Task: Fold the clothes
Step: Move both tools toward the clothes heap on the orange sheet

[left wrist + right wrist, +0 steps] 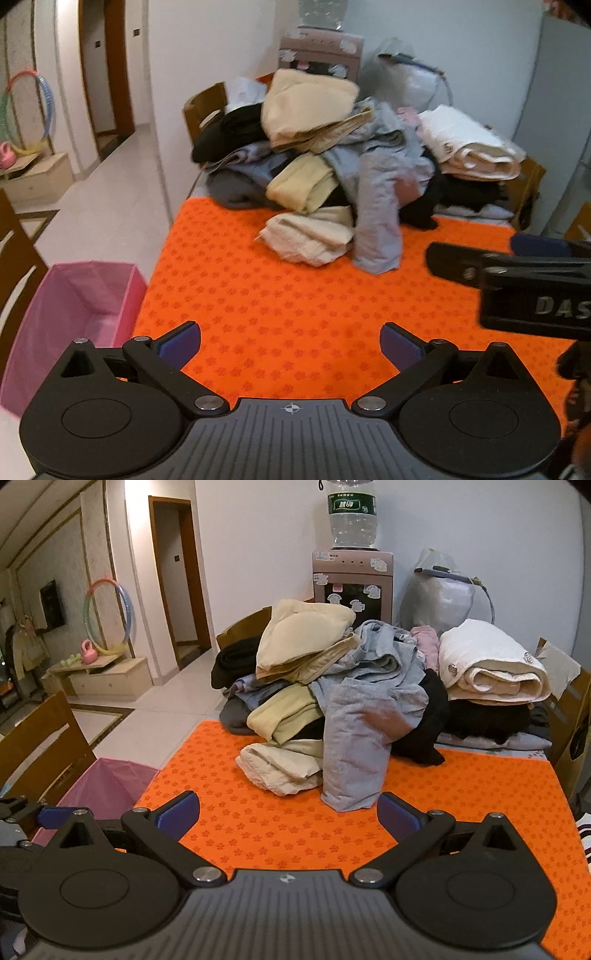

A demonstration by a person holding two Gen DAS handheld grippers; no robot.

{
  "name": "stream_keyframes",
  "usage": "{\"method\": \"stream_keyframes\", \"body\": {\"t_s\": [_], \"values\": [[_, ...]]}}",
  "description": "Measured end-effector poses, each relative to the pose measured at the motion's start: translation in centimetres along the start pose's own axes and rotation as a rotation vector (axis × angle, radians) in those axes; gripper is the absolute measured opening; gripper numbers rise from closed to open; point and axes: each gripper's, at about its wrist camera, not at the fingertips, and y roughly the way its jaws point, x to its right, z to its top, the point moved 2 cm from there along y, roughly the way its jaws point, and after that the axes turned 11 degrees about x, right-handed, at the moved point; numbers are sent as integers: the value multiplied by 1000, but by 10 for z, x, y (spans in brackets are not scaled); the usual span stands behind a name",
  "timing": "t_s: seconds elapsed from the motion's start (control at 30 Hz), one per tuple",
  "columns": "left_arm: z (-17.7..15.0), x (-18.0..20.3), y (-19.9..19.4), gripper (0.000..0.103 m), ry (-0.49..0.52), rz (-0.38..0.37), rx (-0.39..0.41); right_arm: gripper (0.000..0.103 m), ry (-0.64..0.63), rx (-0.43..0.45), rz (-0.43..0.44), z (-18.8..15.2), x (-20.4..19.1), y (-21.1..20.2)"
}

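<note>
Above the orange mat (258, 288), both hand-held grippers (290, 345) (288, 816) gape, empty.

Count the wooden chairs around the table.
3: one at the near left beside the pink bin, one behind the clothes pile's left end, one at the far right. Others may be hidden.

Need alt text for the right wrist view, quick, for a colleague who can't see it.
The right tool hangs open and empty over an orange mat, facing a heap of unfolded clothes. A grey garment trails nearest.
</note>
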Motion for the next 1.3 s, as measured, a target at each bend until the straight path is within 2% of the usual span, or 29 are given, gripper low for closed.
{"method": "stream_keyframes", "body": {"t_s": [0.13,0.27,0.43,0.63,1.3], "values": [[-8,5,-3,103,-1,39,5,103,7,4,14,-1,0,1],[-7,8,-1,103,45,82,-1,103,-14,15,1,-1,-3,0],[-7,4,-1,103,57,87,4,103,-41,16,-8,0,-5,0],[-7,-1,0,102,51,94,-10,103,-12,-17,-5,-4,-1,5],[-11,-4,0,102,48,94,-21,103,15,-36,3,-8,2,10]]}}
